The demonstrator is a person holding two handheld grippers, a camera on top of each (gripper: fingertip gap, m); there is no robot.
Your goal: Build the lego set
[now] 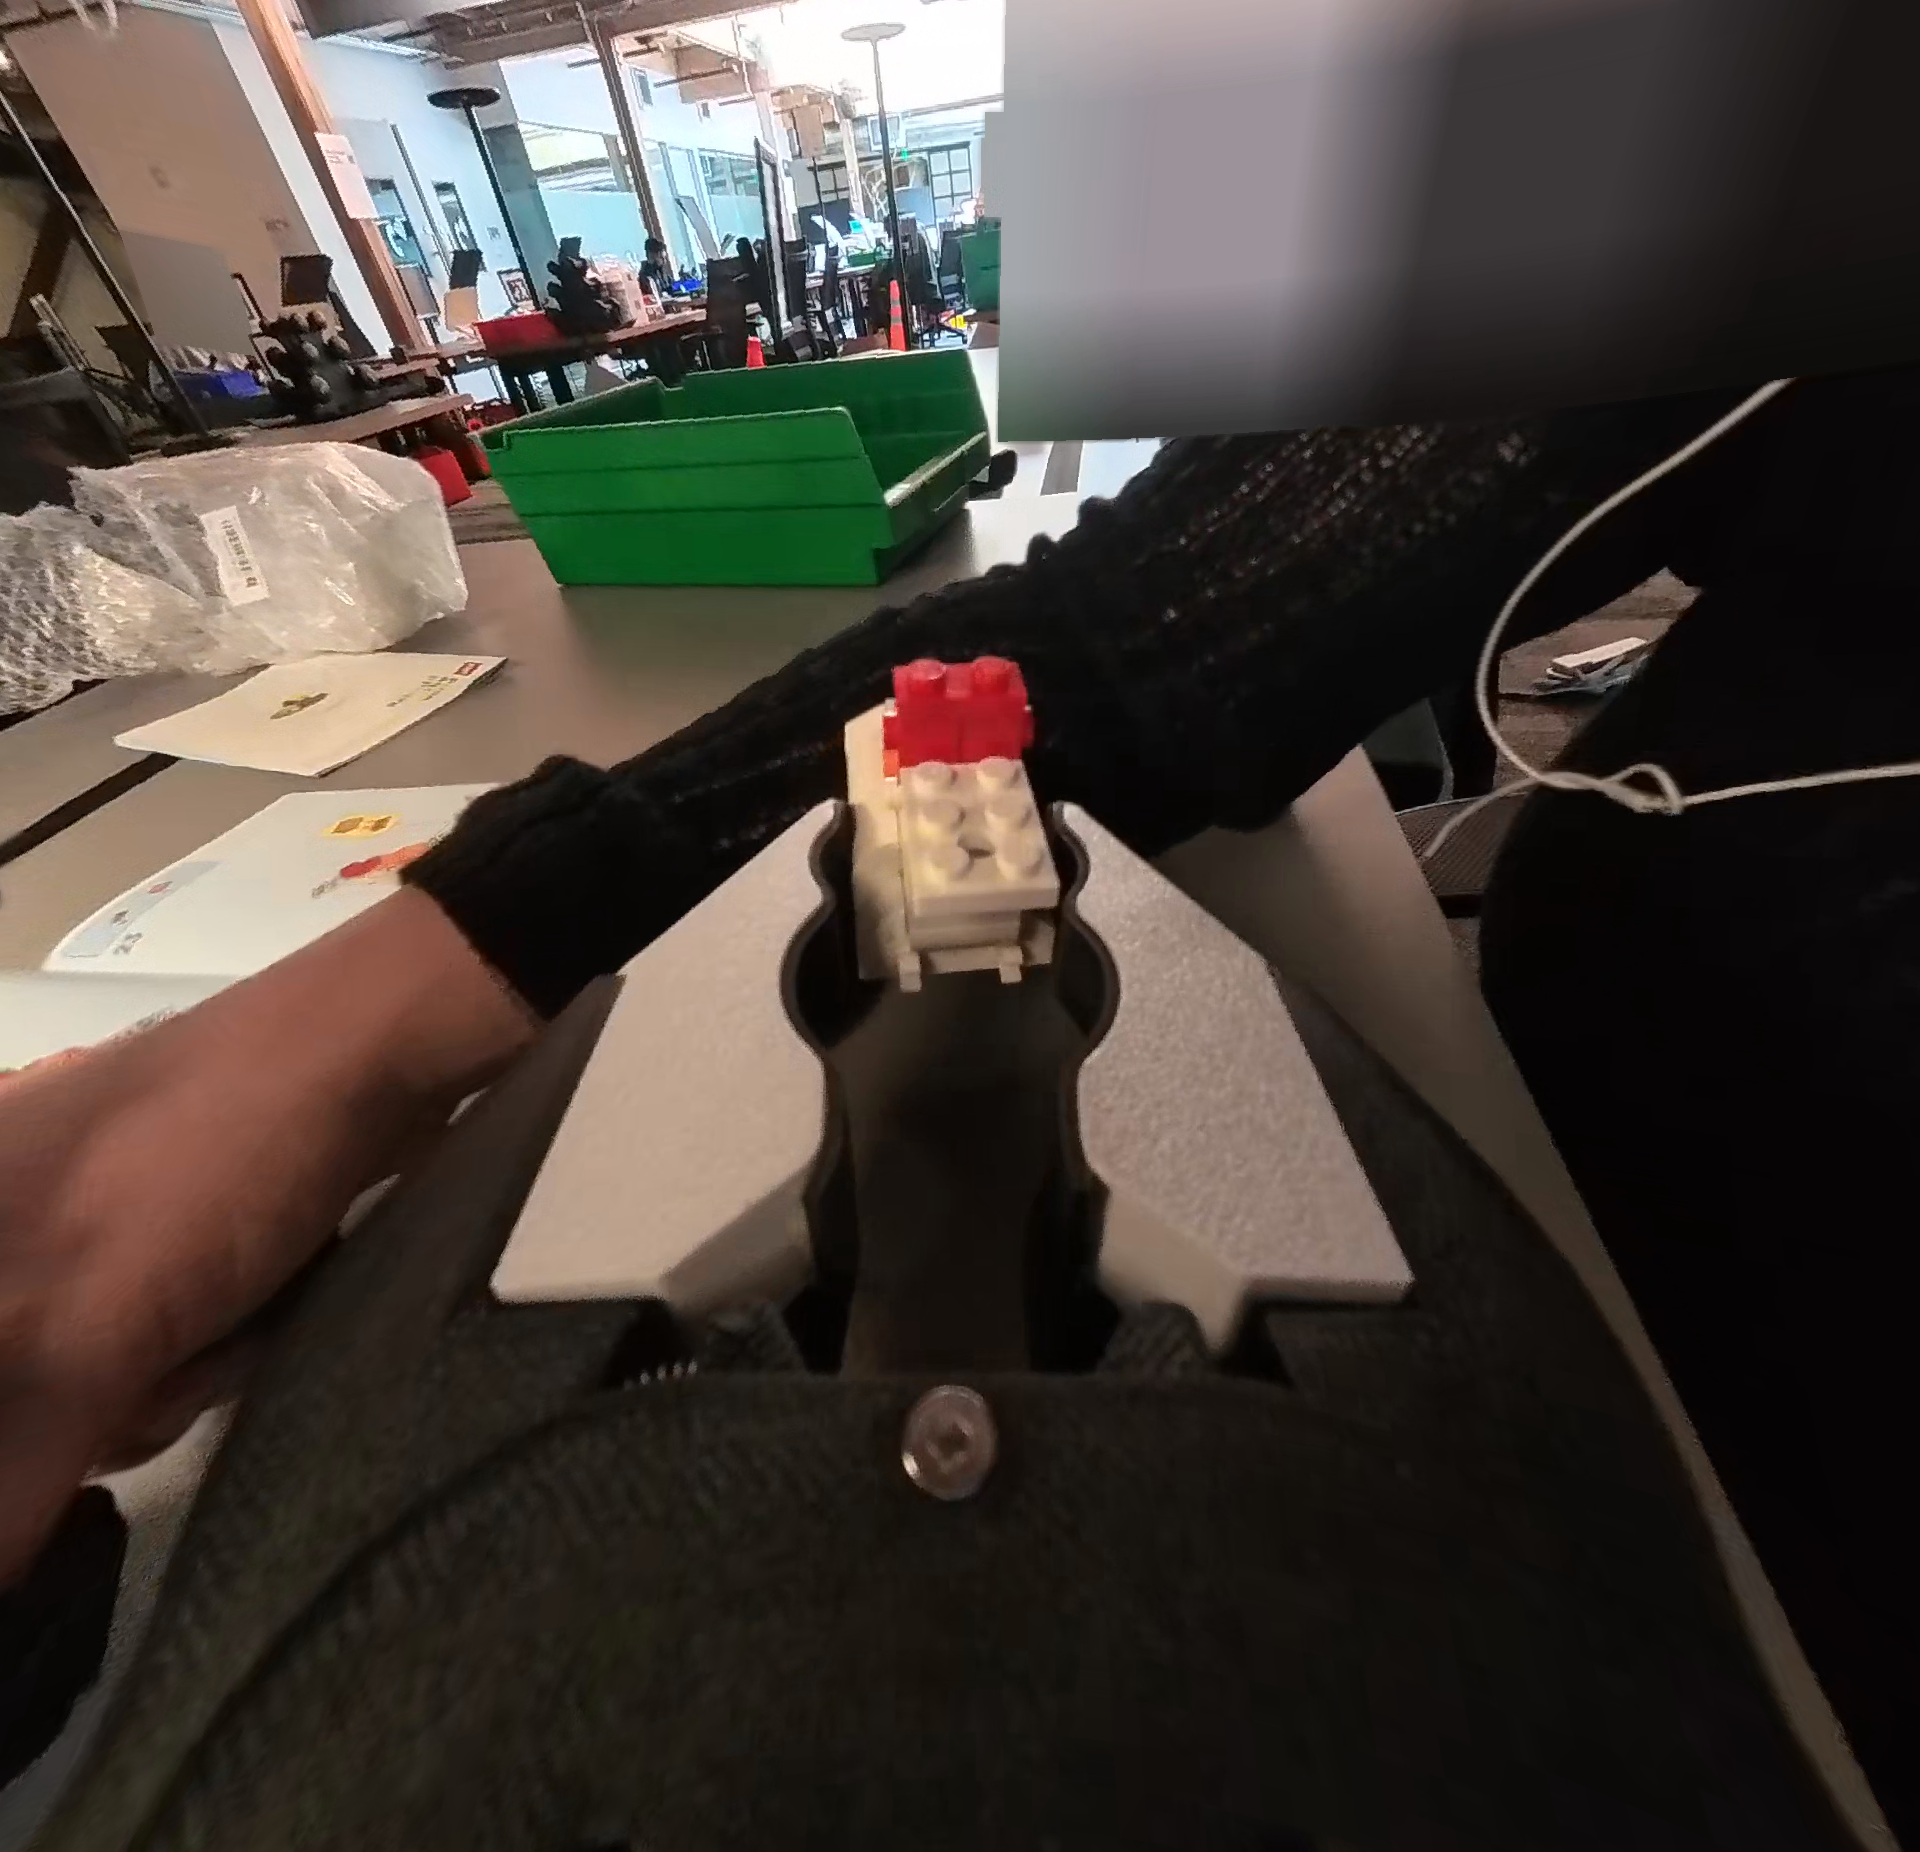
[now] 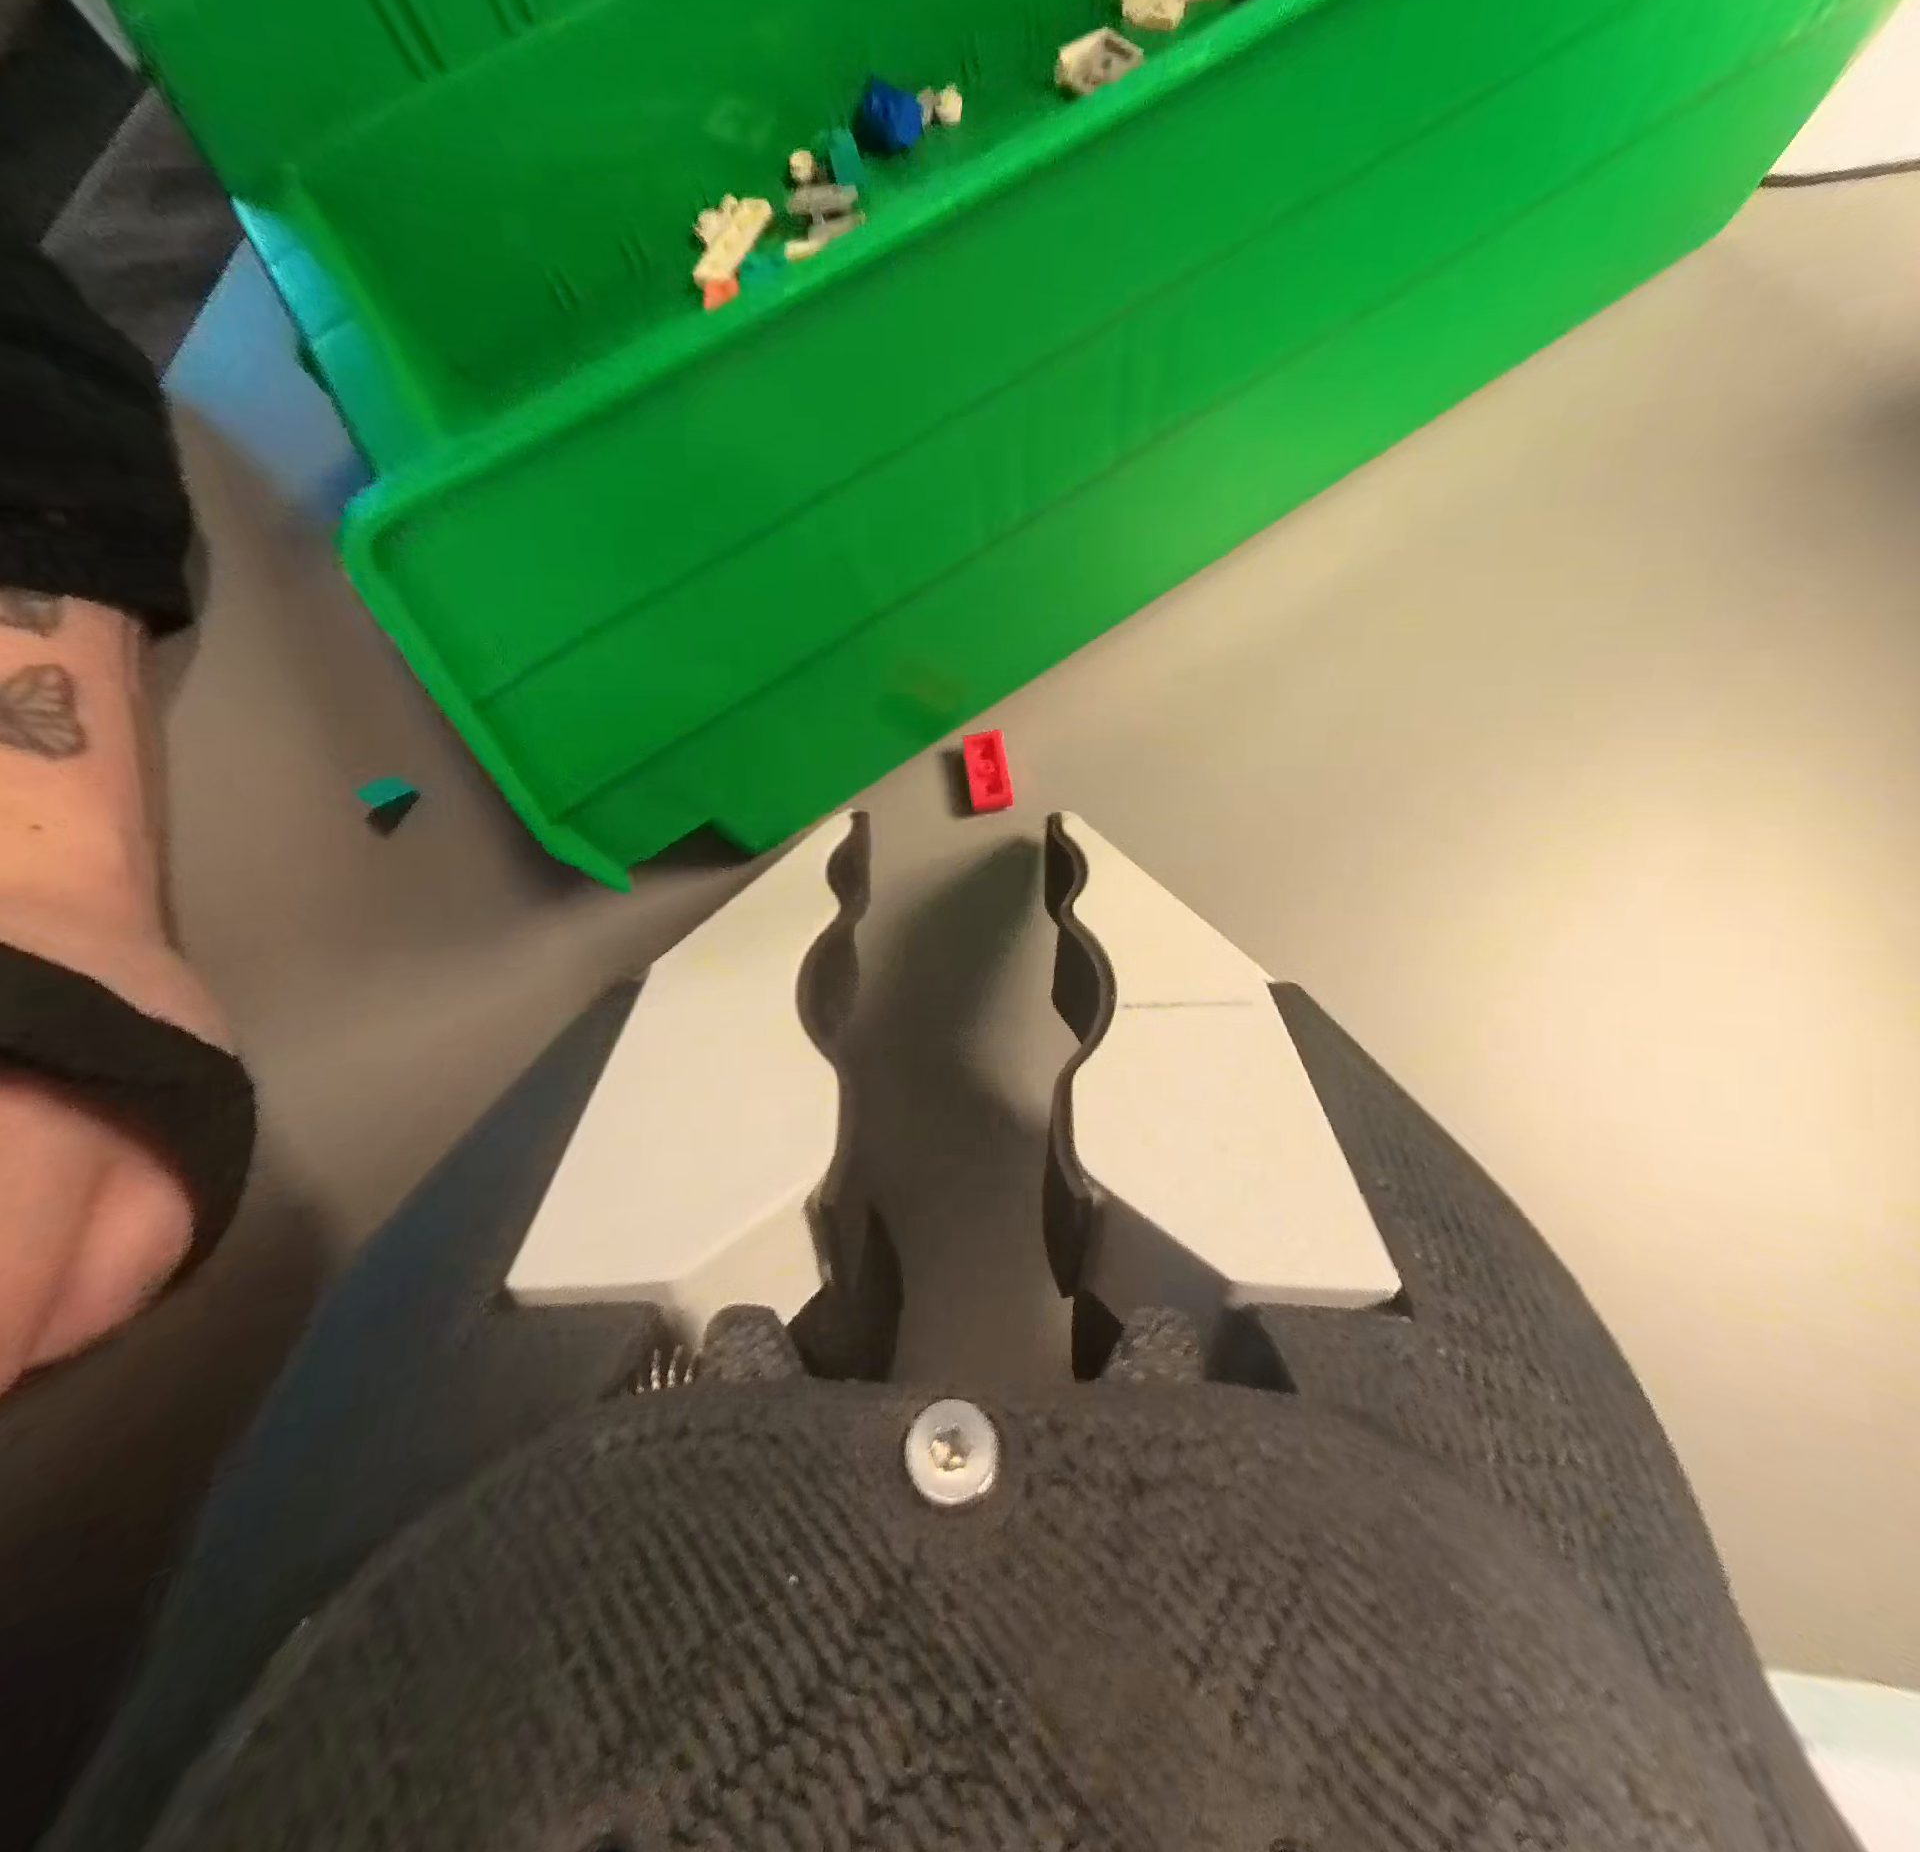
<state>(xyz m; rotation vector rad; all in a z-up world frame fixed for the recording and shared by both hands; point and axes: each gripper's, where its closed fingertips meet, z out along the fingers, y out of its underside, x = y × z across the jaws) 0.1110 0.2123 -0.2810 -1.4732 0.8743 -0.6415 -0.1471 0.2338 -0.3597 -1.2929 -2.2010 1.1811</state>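
Left hand-held gripper (image 1: 956, 867) clamps white-and-red lego assembly (image 1: 961, 815); labelled booklet (image 1: 312, 711) nearby.

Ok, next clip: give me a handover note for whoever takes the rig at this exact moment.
Left claw: shut on the white-and-red lego assembly, held above the table.
Right claw: open, empty, aimed at the loose red brick on the table beside the green bin.
Loose pieces lie in the bin; a teal piece lies on the table.
Done: partial assembly. Left: probably grasp the red brick and add it.
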